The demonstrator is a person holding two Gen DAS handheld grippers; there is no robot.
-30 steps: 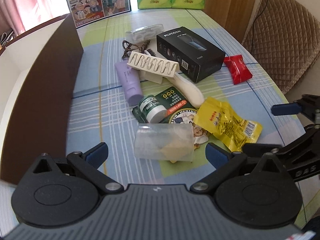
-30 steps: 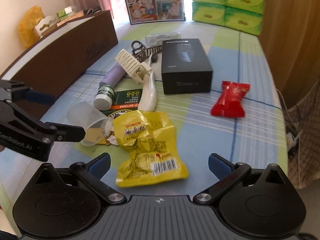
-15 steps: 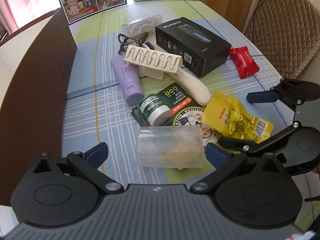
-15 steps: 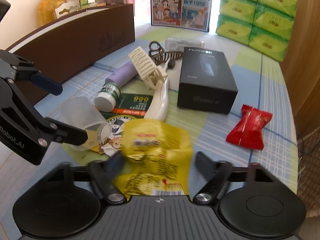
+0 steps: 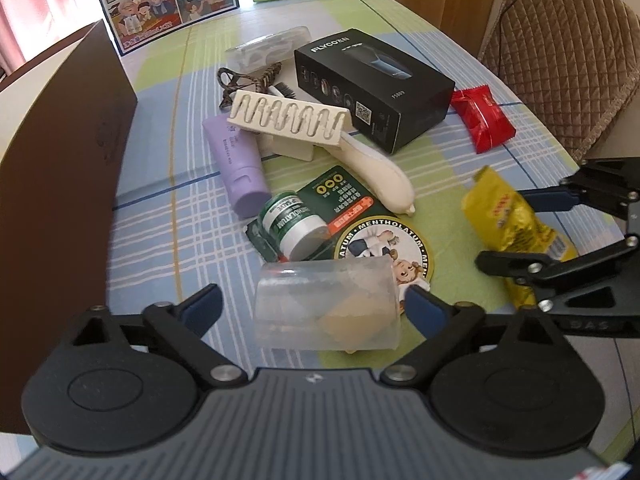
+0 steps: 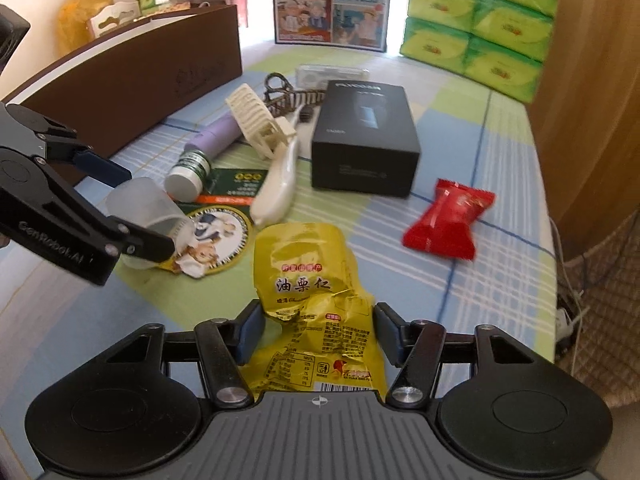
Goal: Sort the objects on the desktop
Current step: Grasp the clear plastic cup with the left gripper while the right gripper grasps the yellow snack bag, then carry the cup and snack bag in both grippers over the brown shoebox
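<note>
My left camera sits low and close over the table, looking forward past my left claw at a clear cup. My right camera looks from the table's right side past my right claw, very near a yellow bag. Both views share the cup, the bag and the black box.

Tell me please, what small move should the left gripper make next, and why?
Probably close the left gripper on the clear plastic cup. The cup lies on its side between the open fingers, which do not yet press it. The right gripper is already shut on the yellow snack bag, so it is busy.
</note>
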